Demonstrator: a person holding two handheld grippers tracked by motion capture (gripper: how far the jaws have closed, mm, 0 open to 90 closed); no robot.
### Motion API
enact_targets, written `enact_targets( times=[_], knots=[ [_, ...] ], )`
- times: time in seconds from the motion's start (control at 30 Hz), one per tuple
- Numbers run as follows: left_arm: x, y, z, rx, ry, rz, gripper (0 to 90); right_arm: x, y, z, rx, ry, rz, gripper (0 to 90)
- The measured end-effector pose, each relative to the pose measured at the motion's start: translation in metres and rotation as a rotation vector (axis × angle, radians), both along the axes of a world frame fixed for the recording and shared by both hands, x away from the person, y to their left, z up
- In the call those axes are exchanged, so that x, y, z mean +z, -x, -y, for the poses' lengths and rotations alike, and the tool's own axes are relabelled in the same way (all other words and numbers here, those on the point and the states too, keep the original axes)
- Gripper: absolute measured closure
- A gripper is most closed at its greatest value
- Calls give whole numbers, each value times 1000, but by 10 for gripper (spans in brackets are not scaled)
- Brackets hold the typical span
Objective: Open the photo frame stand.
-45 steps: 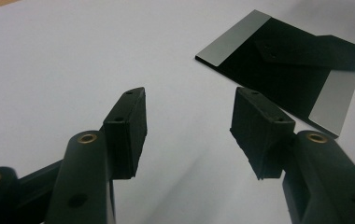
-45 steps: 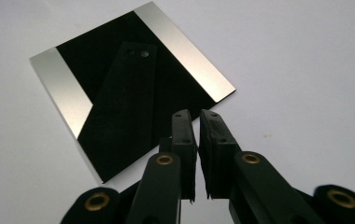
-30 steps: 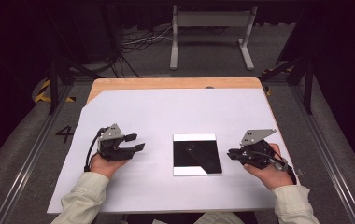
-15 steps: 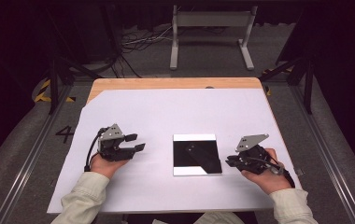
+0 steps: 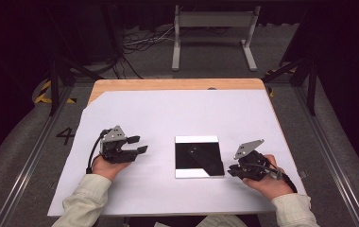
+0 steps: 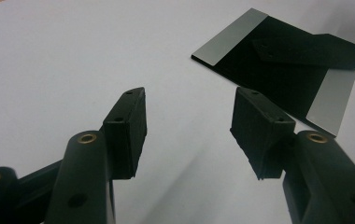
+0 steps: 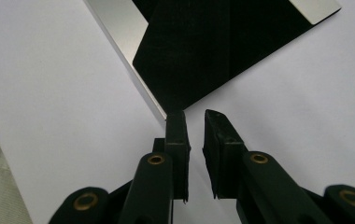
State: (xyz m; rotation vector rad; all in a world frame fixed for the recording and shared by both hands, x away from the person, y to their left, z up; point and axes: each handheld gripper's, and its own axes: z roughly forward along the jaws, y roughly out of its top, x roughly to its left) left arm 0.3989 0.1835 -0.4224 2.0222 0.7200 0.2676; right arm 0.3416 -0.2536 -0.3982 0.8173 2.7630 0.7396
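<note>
Seen from above, a person's two forearms in pale sleeves (image 5: 89, 202) come in from the bottom edge, each hand holding a black two-jaw gripper over a counter covered by a white sheet (image 5: 168, 118).

Nearest the person, on the right, the right hand (image 5: 268, 182) holds the right gripper (image 5: 231, 169) low over the sheet, pointing left toward a square tile. A grey three-cornered plate (image 5: 247, 148) sits on top of it. In the right gripper view its jaws are drawn nearly together, with only a thin gap between them and nothing inside. Their tips sit just beside the near corner of the tile, and whether they touch it cannot be told.

The left hand (image 5: 106, 166) holds the left gripper (image 5: 142, 144) on the left side of the sheet, pointing right, well apart from the tile. In the left gripper view its jaws are spread wide and empty over bare white sheet.

The glossy black square tile (image 5: 199, 156) lies flat on the sheet between the two grippers, nearer the right one. Its mirror-like surface shows light bands along two edges and a dark reflection.

Beyond the sheet, a strip of the wooden counter (image 5: 177, 84) shows at the far edge. Farther still is grey floor with a tangle of cables (image 5: 140, 42), a white metal stand (image 5: 214, 33) and yellow-black tape (image 5: 45, 92) on the left.
</note>
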Motion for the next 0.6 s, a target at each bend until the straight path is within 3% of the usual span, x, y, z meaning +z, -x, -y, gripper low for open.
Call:
enact_targets(
  times=[0.6],
  knots=[
    [-1,0,1,1,1,-5,455,-14,-3,-9,36,40,-80,793]
  ],
)
